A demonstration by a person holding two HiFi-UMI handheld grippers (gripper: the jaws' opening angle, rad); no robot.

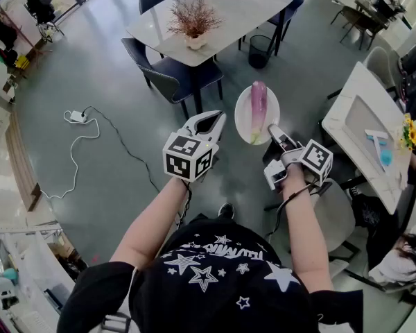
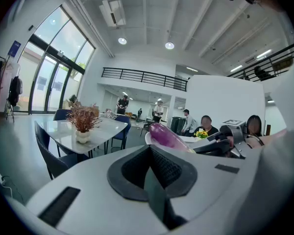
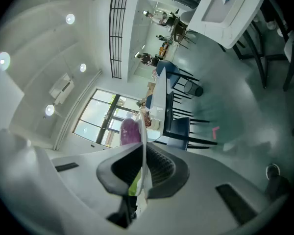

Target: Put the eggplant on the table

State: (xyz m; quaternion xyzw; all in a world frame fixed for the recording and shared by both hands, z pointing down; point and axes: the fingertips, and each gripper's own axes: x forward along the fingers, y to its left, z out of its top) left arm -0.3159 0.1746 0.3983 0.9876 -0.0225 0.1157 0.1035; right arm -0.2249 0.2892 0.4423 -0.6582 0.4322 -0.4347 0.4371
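Note:
A purple eggplant [image 1: 258, 106] with a green stem end lies on a round white plate [image 1: 243, 118] held in the air above the floor. My right gripper [image 1: 272, 133] is shut on the plate's near rim; in the right gripper view the plate [image 3: 143, 140] stands edge-on between the jaws of the gripper [image 3: 137, 178], with the eggplant [image 3: 130, 130] behind it. My left gripper [image 1: 213, 121] is shut with nothing in it, just left of the plate. In the left gripper view the gripper [image 2: 150, 176] points past the eggplant [image 2: 164, 135].
A white dining table [image 1: 229, 5] with a dried plant in a vase [image 1: 193, 21] stands ahead, with dark blue chairs [image 1: 172, 77] around it and a black bin [image 1: 260, 50] beside it. A white table [image 1: 357, 134] is at right. A cable [image 1: 80, 141] runs across the grey floor.

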